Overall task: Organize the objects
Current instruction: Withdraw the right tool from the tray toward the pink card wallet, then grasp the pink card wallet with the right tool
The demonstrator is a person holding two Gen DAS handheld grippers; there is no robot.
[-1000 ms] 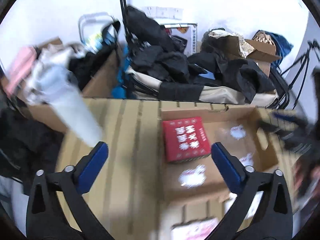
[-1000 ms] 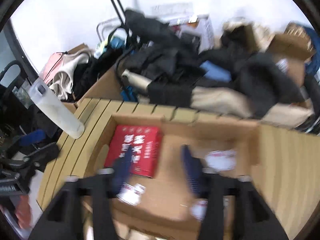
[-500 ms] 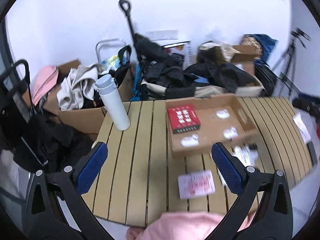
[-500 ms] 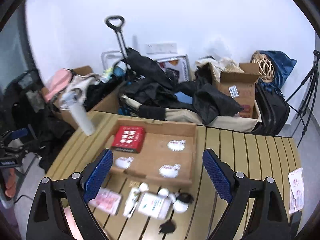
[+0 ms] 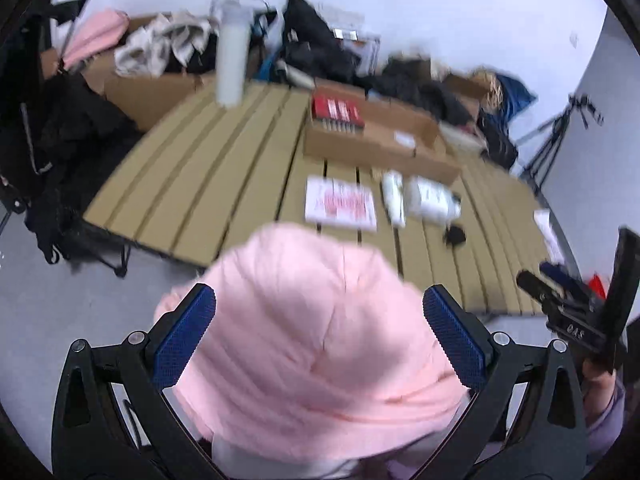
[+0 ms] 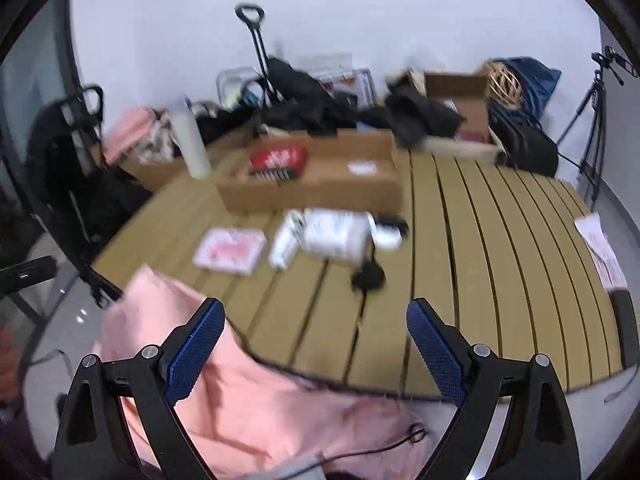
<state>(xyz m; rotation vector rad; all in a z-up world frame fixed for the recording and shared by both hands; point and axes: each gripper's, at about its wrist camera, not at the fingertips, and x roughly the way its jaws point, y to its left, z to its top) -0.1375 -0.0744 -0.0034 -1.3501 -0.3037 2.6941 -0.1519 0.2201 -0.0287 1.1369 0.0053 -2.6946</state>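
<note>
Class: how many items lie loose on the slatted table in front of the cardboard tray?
4 that can be told apart: a pink-printed flat packet, a white tube-like pack, a larger white package, a small black object. Blur may hide more.

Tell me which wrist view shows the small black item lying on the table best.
The right wrist view: the small black item lies unobstructed on the slats, just ahead of the open right claw. In the left wrist view it is smaller, off to the right, beyond the pink garment.
</note>
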